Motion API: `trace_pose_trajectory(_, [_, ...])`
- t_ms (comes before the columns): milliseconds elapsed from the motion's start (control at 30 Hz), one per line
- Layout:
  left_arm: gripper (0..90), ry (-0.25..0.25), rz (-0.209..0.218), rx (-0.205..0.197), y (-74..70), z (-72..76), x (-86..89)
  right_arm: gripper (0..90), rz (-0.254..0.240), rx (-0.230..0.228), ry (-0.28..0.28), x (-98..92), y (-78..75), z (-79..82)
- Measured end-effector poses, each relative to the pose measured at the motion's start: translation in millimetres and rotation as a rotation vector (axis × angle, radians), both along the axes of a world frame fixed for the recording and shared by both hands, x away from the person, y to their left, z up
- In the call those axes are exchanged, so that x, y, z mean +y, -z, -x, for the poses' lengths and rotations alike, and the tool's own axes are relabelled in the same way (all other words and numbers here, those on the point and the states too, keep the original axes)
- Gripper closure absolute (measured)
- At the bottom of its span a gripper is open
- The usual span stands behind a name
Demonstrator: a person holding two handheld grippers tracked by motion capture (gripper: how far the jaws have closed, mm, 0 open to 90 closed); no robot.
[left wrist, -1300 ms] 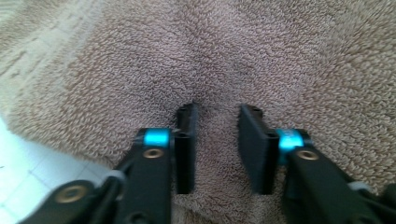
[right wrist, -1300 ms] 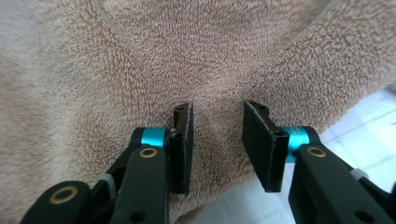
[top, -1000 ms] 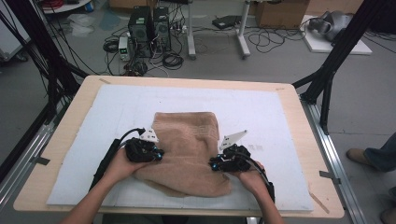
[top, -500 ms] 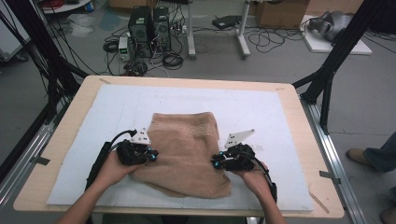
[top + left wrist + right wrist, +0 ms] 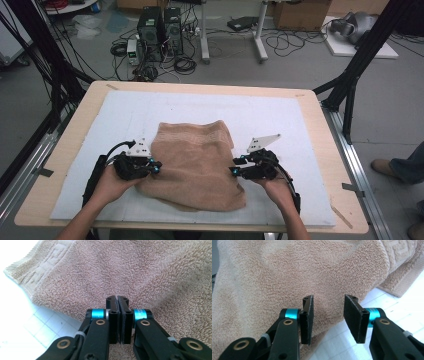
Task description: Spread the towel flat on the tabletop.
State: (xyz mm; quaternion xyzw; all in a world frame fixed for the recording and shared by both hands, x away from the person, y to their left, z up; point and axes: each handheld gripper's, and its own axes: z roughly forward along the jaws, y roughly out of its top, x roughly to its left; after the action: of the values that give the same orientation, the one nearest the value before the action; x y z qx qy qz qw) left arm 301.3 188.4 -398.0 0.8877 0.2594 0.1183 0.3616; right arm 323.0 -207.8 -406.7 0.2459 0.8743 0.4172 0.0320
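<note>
light: even, soft | glare: white mat (image 5: 15, 315) (blown out) | focus: sharp

This is a lab or technical workroom set up for recording, not a home. A plain wooden table (image 5: 320, 125) stands on a bare grey concrete floor (image 5: 300, 70), topped with a white padded mat (image 5: 280, 115) and framed by black rig struts (image 5: 362, 55) and metal rails (image 5: 350, 155) along its sides. Beyond the table, two desktop computer towers (image 5: 160, 25) sit directly on the floor amid loose tangles of black cables (image 5: 285, 42). White desk legs (image 5: 260, 35) rise behind them, with cardboard boxes (image 5: 295, 12) stacked against the far side. A person's shoe (image 5: 382, 166) shows at the right edge.
</note>
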Motion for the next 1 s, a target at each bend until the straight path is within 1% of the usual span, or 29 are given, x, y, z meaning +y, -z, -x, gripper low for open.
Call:
trace_pose_trajectory(67, [87.6,-0.003,0.02,0.005,-1.2,-1.7,0.8,59.8,-0.004,0.001,0.001,-0.9,-0.8,-1.0])
trace_pose_trajectory(100, [87.1,-0.006,0.027,0.001,-2.7,-3.4,0.6,59.8,-0.011,0.005,0.006,-1.7,-2.1,-2.3])
trace_pose_trajectory(133, [86.3,-0.003,0.044,-0.004,-4.3,-5.7,0.2,59.8,-0.013,0.005,0.01,-2.2,-2.7,-4.1])
trace_pose_trajectory(167, [82.2,-0.009,0.064,-0.004,-5.8,-8.8,-1.0,59.8,-0.018,0.011,0.009,-1.2,-2.3,-5.7])
trace_pose_trajectory(233, [64.3,-0.031,0.069,0.002,-6.4,-16.4,-5.9,57.7,-0.011,0.024,0.005,3.3,1.0,-9.9])
trace_pose_trajectory(267, [57.7,-0.026,0.067,0.016,-4.8,-19.9,-9.3,56.2,-0.006,0.035,0.001,7.1,3.8,-11.8])
trace_pose_trajectory(300, [57.7,-0.02,0.056,0.026,-1.8,-22.9,-13.2,54.4,0.001,0.056,-0.004,11.3,6.9,-13.4])
trace_pose_trajectory(333, [53.8,-0.018,0.033,0.035,2.2,-25.1,-17.3,54.1,0.04,0.081,-0.024,21.9,14.4,-15.6])
trace_pose_trajectory(367, [54.4,-0.014,0.003,0.046,7.3,-27.3,-20.6,55.1,0.064,0.085,-0.035,26.6,17.7,-16.5])
trace_pose_trajectory(400, [54.4,-0.015,-0.021,0.07,13.1,-29.7,-23.2,55.1,0.064,0.085,-0.035,26.6,17.7,-16.5])
trace_pose_trajectory(433, [56.3,-0.01,-0.039,0.094,18.7,-31.9,-24.5,57.6,0.08,0.09,-0.043,30.2,20.4,-17.3])
trace_pose_trajectory(467, [61.5,-0.002,-0.054,0.098,23.1,-32.7,-25.3,60.8,0.092,0.091,-0.046,33.1,21.9,-17.1])
trace_pose_trajectory(500, [65.4,0.004,-0.038,0.099,24.9,-32.7,-25.1,65.3,0.097,0.085,-0.046,34.6,22.3,-17.0])
trace_pose_trajectory(567, [77.3,0.005,-0.037,0.092,24.3,-31.1,-24.7,77.1,0.09,0.098,-0.068,35.6,22.2,-17.8])
trace_pose_trajectory(600, [82.1,0.011,-0.051,0.089,24.0,-30.4,-24.5,81.5,0.086,0.105,-0.086,35.9,22.5,-17.9])
trace_pose_trajectory(633, [84.1,0.008,-0.052,0.089,23.8,-29.2,-24.6,82.9,0.091,0.107,-0.091,36.5,22.5,-17.5])
trace_pose_trajectory(667, [88.7,0.008,-0.06,0.087,23.3,-28.9,-24.3,88.1,0.094,0.097,-0.101,36.3,21.2,-16.8])
trace_pose_trajectory(733, [88.9,0.008,-0.06,0.086,22.2,-27.6,-23.3,88.2,0.093,0.091,-0.103,35.2,19.9,-16.4])
trace_pose_trajectory(767, [89.1,0.009,-0.057,0.083,21.5,-26.8,-22.7,88.4,0.081,0.087,-0.085,31.3,17.0,-16.2])
trace_pose_trajectory(833, [89.1,0.008,-0.043,0.074,20.2,-24.7,-21.6,88.7,0.077,0.085,-0.083,28.4,15.2,-15.9])
trace_pose_trajectory(867, [89.1,0.007,-0.044,0.075,18.9,-23.7,-20.6,89.3,0.073,0.08,-0.074,25.8,13.3,-14.9])
trace_pose_trajectory(900, [89.2,0.008,-0.028,0.07,17.4,-22.4,-18.3,89.3,0.076,0.073,-0.069,23.2,11.8,-14.2])
trace_pose_trajectory(933, [89.2,0.011,-0.018,0.065,15.6,-21.6,-15.7,87.5,0.073,0.067,-0.055,19.0,9.5,-13.1])
trace_pose_trajectory(967, [89.1,0.006,-0.002,0.05,13.5,-21.6,-12.9,82.8,0.066,0.069,-0.047,15.7,8.4,-12.8])
trace_pose_trajectory(1000, [83.5,-0.001,0.009,0.044,12.4,-22.6,-11.3,80.2,0.054,0.068,-0.037,12.5,7.9,-13.0])
